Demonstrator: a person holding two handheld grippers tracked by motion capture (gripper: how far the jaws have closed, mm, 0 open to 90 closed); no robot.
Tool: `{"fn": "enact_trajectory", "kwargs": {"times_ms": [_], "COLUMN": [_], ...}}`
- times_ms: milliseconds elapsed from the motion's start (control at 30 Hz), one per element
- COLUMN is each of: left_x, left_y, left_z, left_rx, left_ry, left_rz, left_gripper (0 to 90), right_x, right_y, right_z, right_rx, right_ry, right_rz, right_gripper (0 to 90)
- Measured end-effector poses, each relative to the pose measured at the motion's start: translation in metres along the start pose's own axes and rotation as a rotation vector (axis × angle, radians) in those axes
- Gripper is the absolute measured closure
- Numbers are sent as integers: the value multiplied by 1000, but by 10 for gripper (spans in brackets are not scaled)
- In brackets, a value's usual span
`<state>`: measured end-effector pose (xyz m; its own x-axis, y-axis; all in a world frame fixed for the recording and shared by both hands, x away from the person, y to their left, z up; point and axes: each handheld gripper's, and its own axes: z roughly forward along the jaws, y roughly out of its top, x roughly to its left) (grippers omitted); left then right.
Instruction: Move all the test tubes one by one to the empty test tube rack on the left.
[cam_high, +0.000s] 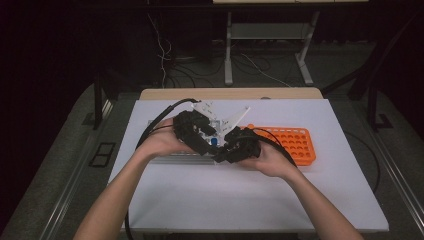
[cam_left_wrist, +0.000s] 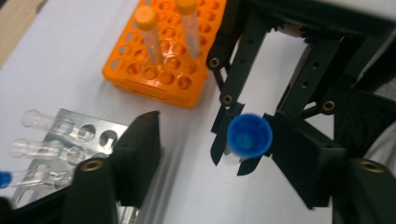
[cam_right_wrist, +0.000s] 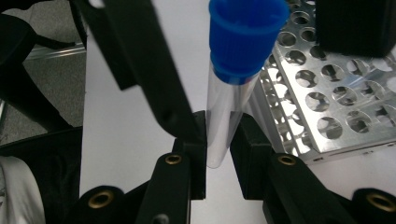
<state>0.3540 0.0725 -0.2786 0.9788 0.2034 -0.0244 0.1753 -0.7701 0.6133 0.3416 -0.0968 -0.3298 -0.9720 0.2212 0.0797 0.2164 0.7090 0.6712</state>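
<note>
On the white counter (cam_high: 250, 200) stand a metal tube rack (cam_right_wrist: 336, 112) and an orange tube rack (cam_high: 295, 145). The right hand-held gripper (cam_right_wrist: 219, 158) clamps a clear blue-capped tube (cam_right_wrist: 229, 102) above the counter, just beside the metal rack. The left hand-held gripper (cam_left_wrist: 215, 149) has its jaws spread wide around the blue cap (cam_left_wrist: 249, 135).

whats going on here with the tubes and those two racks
A person works two handheld grippers over a white table. The right gripper is shut on a clear blue-capped tube, held upright. The left gripper is open around its blue cap. Nearby are a metal rack and an orange rack.
</note>
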Motion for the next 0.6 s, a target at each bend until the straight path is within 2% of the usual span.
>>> {"fn": "enact_trajectory", "kwargs": {"times_ms": [167,333,500,600], "left_x": [0,1,2,4], "left_y": [0,-1,0,1], "left_z": [0,1,2,-1], "left_rx": [14,28,37,39], "left_ry": [-36,-74,-84,-64], "left_rz": [18,21,14,15], "left_gripper": [560,709,733,735], "right_x": [2,1,1,0], "right_y": [1,-1,-1,-2], "right_z": [4,6,8,7], "right_rx": [9,10,11,8], "right_ry": [5,6,-1,-6], "right_rz": [-7,4,-3,2], "right_gripper": [760,760,754,701]}}
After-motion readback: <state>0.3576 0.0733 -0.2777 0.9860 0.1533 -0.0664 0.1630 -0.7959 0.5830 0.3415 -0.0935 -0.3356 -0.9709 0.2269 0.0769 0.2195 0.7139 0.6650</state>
